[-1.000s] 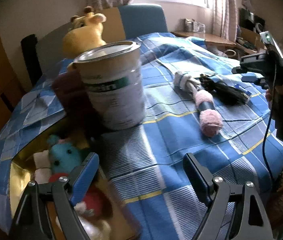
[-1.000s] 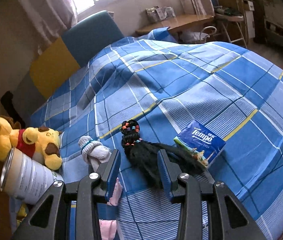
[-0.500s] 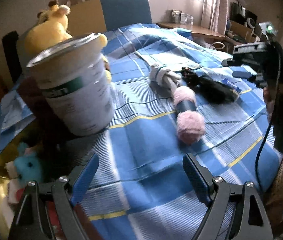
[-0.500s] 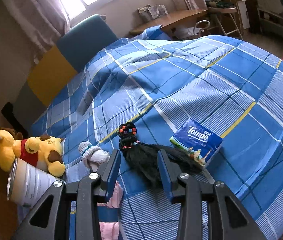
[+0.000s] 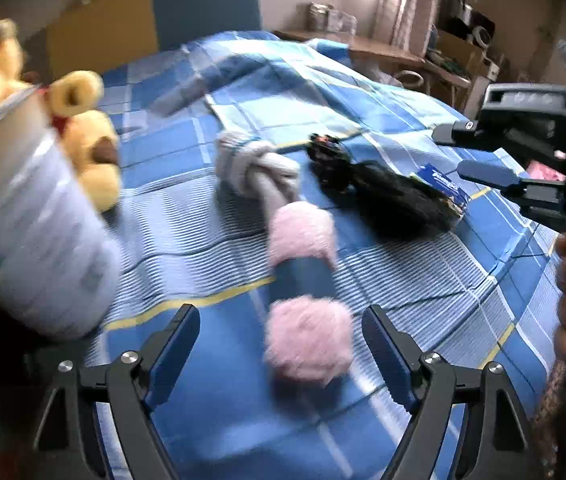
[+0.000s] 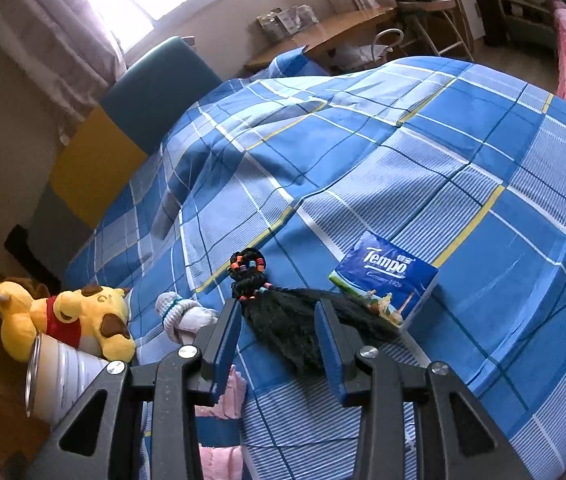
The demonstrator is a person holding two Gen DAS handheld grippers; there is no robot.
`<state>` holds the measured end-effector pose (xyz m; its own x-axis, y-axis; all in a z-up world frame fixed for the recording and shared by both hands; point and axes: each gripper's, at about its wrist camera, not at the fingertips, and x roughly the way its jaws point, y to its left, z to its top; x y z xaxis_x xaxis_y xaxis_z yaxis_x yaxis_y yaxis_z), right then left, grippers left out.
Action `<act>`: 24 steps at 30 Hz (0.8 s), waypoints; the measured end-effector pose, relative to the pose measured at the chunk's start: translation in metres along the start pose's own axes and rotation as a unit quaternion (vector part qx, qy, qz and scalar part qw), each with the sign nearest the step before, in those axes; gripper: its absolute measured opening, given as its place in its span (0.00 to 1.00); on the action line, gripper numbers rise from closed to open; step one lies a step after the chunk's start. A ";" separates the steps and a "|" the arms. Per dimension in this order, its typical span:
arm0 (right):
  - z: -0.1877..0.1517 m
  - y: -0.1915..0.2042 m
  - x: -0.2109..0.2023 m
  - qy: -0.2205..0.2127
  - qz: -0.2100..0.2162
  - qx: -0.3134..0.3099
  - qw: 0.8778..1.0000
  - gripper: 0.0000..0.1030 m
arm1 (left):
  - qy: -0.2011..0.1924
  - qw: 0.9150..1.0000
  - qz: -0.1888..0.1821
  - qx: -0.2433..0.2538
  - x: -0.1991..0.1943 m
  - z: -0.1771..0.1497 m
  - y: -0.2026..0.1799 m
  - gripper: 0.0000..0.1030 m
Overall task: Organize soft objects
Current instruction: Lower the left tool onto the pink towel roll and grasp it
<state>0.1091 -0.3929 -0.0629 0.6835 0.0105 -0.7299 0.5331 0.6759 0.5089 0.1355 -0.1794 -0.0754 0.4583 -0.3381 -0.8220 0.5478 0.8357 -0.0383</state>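
Pink fluff marks the nearest item: a pink pom-pom toy [image 5: 307, 336] is seen lying on the blue checked bedspread [image 5: 423, 292], its near ball between the fingers of the left gripper [image 5: 281, 340], slightly right of centre. The jaws stand wide apart and have just been closing a little; neither pad is seen touching the toy, and motion blur limits certainty. It is judged that a pick of this toy is in hand. A clean grasp is best obtained by centring the near ball or the dark middle section between the pads before closing, so that the bedspread is not pinched with it.

Beyond the left claw, a knotted white sock [image 5: 259, 168] is noted at the toy's far end. To its left stand a metal can [image 5: 35, 232] and a yellow plush [image 5: 91, 152]; the can should be cleared on lifting.

The right gripper [image 6: 279, 324] is held partly open and empty, just short of a black hair bundle [image 6: 283, 316]. A tissue pack [image 6: 387, 280] lies to the right, beyond it.
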 end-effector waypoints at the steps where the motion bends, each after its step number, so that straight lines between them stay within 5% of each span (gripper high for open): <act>1: 0.000 -0.002 0.000 -0.001 0.001 0.005 1.000 0.37 | 0.002 1.000 -0.002 0.001 0.005 0.002 -0.004 0.82; 4: 0.003 -0.011 -0.002 -0.005 0.004 0.028 1.000 0.37 | 0.020 1.000 0.005 0.002 0.028 0.007 -0.008 0.75; 6: 0.005 -0.018 -0.003 -0.007 0.007 0.046 0.999 0.37 | 0.042 0.999 -0.014 -0.008 0.044 0.007 -0.005 0.45; 8: 0.007 -0.027 -0.005 -0.011 0.015 0.069 0.997 0.37 | 0.040 0.998 -0.035 -0.026 0.044 0.004 0.002 0.35; 14: 0.011 -0.062 -0.013 -0.037 0.035 0.160 0.986 0.37 | 0.020 0.996 -0.059 -0.069 0.009 -0.015 0.024 0.34; 24: 0.009 -0.069 -0.009 -0.025 0.038 0.180 0.983 0.37 | 0.010 0.998 -0.007 -0.069 -0.023 -0.089 0.036 0.35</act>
<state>0.0705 -0.4460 -0.0872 0.7473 0.0080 -0.6645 0.6151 0.3702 0.6962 0.0820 -0.1027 -0.1086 0.4371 -0.3432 -0.8314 0.4513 0.8832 -0.1273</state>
